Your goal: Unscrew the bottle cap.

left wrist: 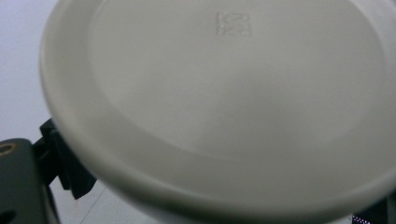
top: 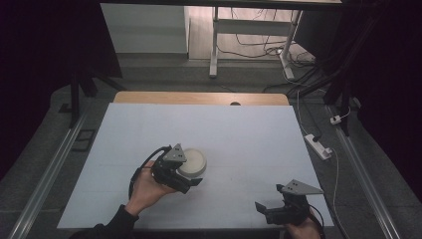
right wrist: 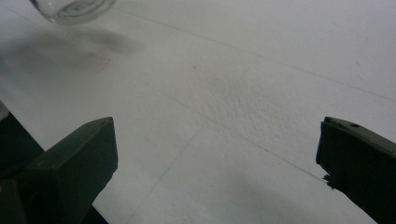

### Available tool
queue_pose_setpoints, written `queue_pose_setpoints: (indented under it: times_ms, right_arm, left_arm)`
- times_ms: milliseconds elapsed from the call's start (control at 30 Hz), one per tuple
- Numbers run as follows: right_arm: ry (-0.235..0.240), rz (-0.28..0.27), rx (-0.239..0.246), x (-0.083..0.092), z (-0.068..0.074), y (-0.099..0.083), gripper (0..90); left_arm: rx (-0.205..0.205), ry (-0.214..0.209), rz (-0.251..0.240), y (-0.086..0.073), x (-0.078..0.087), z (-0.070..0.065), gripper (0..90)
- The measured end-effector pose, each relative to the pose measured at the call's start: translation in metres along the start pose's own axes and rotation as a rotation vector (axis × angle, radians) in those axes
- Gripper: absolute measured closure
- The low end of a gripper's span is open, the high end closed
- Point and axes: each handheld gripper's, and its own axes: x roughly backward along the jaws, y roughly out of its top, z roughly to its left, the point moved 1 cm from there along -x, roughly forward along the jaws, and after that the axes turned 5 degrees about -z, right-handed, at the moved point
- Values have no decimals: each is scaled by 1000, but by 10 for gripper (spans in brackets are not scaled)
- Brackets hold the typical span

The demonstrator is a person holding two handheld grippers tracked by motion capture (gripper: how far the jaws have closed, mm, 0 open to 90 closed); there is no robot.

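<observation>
Between left claw (top: 191,180) jaws, white bowl (top: 193,162)

I count one round white plastic container (top: 192,163) on the table, right against my left gripper (top: 191,180). I count two handheld black grippers; my right gripper (top: 266,209) sits well apart from it. Beyond the table I count one white power strip (top: 318,146).

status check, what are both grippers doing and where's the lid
Left gripper at the white lid, grip unclear. Right gripper open, idle at the table's near edge. Nothing between them.
</observation>
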Motion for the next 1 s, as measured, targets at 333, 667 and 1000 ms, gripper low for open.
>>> queue_pose_setpoints:
  times_ms: [333,667,1000]
  right_arm:
    - [38,-38,55,-4,11,10,0]
    - [95,-82,94,-9,25,26,0]
    - [158,-103,116,-17,36,46,0]
  left_arm:
    - [-2,-8,-2,0,-2,-2,72]
    - [-8,-16,-1,-1,-4,-4,72]
    - [-12,-31,-3,-1,-8,-8,72]
